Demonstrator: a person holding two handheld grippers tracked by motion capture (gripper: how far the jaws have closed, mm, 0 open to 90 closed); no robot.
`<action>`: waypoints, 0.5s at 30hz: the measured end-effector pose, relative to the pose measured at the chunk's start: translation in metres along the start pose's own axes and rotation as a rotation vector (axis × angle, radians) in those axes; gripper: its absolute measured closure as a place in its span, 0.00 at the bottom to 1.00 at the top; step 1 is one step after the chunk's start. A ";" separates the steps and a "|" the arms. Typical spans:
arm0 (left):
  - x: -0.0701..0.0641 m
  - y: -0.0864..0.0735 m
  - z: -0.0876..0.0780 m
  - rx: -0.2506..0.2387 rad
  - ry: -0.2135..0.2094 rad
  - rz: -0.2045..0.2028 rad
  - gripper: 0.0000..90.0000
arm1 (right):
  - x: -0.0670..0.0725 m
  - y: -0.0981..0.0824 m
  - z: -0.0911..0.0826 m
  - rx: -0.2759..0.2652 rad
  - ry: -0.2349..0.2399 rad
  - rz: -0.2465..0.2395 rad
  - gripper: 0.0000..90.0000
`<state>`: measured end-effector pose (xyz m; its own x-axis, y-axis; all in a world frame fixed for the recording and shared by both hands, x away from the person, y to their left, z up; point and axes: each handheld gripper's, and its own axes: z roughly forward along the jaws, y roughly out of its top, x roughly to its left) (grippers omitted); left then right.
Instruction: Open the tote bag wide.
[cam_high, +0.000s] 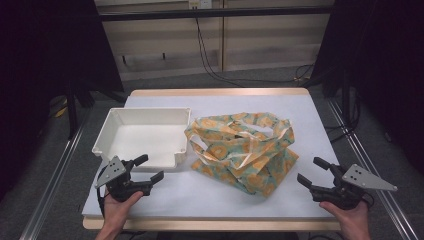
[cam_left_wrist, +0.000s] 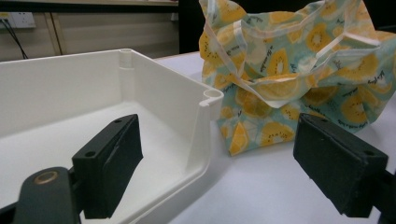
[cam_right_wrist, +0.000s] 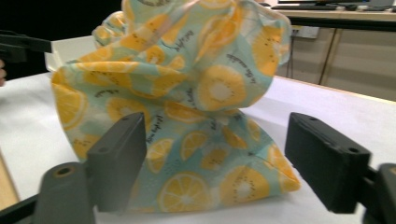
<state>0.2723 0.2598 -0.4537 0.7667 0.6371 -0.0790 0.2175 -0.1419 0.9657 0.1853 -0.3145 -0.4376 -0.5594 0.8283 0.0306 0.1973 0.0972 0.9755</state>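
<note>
A crumpled cloth bag (cam_high: 242, 150) printed with orange slices on teal lies in the middle of the white table (cam_high: 215, 195), its handles loose on top. To its left stands an empty white plastic bin (cam_high: 142, 136). My left gripper (cam_high: 148, 168) is open near the bin's front right corner, held by a hand at the table's front left. My right gripper (cam_high: 313, 172) is open just right of the bag, nothing between its jaws. The left gripper view has the bin (cam_left_wrist: 93, 107) and the bag (cam_left_wrist: 299, 70) ahead of the jaws. In the right gripper view the bag (cam_right_wrist: 187, 107) is close ahead.
Metal rails (cam_high: 55, 175) run along both sides of the table. Black curtains flank the scene, and cables (cam_high: 210, 65) trail on the floor behind. Bare white surface lies in front of the bag and the bin.
</note>
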 end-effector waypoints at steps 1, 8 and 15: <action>0.000 0.000 0.000 0.000 0.000 0.000 0.17 | 0.000 0.000 0.000 0.000 0.000 0.000 0.24; -0.002 0.000 0.000 0.010 -0.027 -0.012 0.20 | 0.003 0.004 0.000 0.005 0.065 0.009 0.36; -0.007 0.001 0.000 0.026 -0.053 -0.014 0.27 | 0.007 0.016 0.005 0.050 0.149 0.042 0.45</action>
<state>0.2670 0.2556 -0.4519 0.7941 0.5985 -0.1063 0.2434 -0.1529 0.9578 0.1889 -0.3044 -0.4227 -0.6619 0.7419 0.1069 0.2611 0.0945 0.9607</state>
